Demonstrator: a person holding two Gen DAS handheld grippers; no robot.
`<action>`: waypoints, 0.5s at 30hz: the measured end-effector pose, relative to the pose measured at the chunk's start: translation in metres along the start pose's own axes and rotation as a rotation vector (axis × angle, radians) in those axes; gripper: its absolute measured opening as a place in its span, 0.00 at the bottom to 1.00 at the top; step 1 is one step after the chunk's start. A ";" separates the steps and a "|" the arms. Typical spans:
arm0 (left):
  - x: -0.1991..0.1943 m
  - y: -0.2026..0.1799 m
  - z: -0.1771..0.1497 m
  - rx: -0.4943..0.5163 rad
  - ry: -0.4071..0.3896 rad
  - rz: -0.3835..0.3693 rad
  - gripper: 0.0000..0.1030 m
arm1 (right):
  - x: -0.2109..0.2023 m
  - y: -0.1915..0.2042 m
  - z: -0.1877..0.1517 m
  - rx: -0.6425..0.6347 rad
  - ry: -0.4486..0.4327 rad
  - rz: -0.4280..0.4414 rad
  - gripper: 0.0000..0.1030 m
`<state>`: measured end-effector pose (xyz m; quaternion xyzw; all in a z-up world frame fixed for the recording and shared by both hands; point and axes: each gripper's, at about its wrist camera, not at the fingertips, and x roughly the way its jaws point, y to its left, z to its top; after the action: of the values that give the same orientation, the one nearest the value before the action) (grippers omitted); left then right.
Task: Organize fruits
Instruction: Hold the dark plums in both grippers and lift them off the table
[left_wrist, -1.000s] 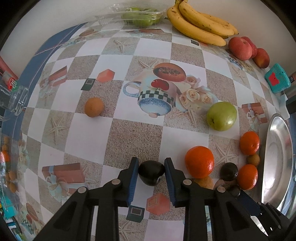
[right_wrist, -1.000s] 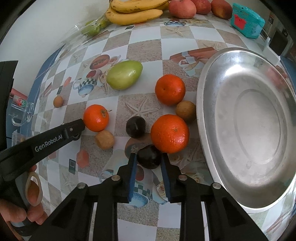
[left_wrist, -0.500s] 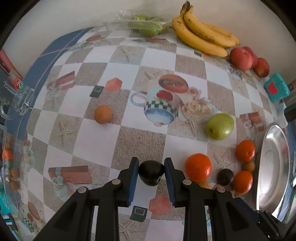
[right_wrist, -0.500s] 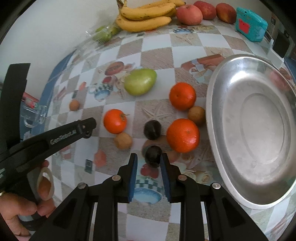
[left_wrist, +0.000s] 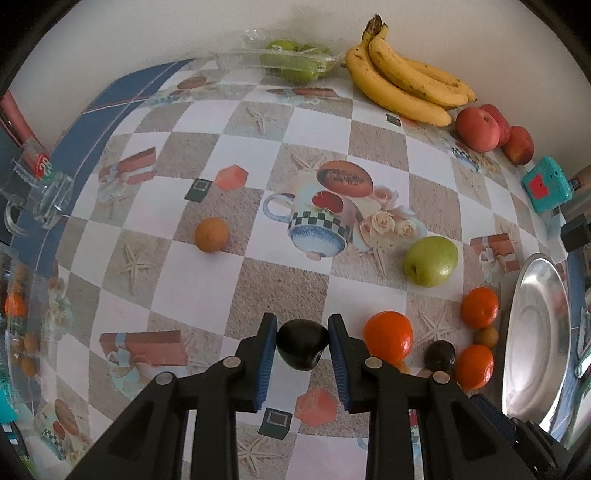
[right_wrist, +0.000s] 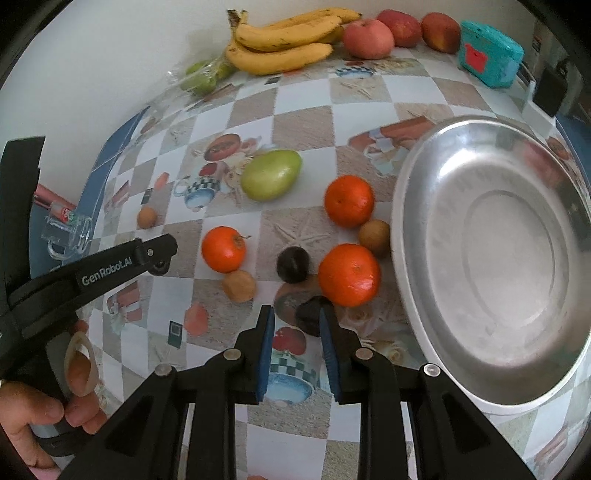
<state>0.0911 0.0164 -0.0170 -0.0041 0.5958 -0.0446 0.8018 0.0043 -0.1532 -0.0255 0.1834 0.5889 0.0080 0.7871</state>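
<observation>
Left gripper (left_wrist: 303, 332): clamps a dark fruit (left_wrist: 303, 344), lifted above the worktop (left_wrist: 280, 284).
Right gripper (right_wrist: 296, 321): fingers parted; second dark fruit (right_wrist: 309, 320) touches the right finger, beside the metal plate (right_wrist: 406, 206) near the worktop's right edge.

Checkered beige-and-white tablecloth (left_wrist: 280, 288), yellow bananas (left_wrist: 402, 85), orange tangerines (left_wrist: 388, 336), silver tray (right_wrist: 424, 177).

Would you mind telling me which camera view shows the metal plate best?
The right wrist view: the metal plate fills its right half, with the whole rim and bare inside visible. The left wrist view shows it only as a narrow, edge-on sliver at the far right.
</observation>
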 end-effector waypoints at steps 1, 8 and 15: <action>0.000 0.000 0.000 0.000 0.001 -0.001 0.29 | 0.000 -0.001 0.000 0.008 0.004 -0.004 0.26; 0.006 -0.001 -0.001 -0.003 0.019 0.002 0.29 | 0.010 -0.004 -0.001 0.020 0.039 -0.041 0.33; 0.014 -0.002 -0.001 -0.001 0.039 0.006 0.30 | 0.025 0.005 0.000 -0.033 0.060 -0.099 0.33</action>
<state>0.0935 0.0129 -0.0304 -0.0018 0.6115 -0.0421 0.7902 0.0130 -0.1425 -0.0473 0.1409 0.6202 -0.0157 0.7715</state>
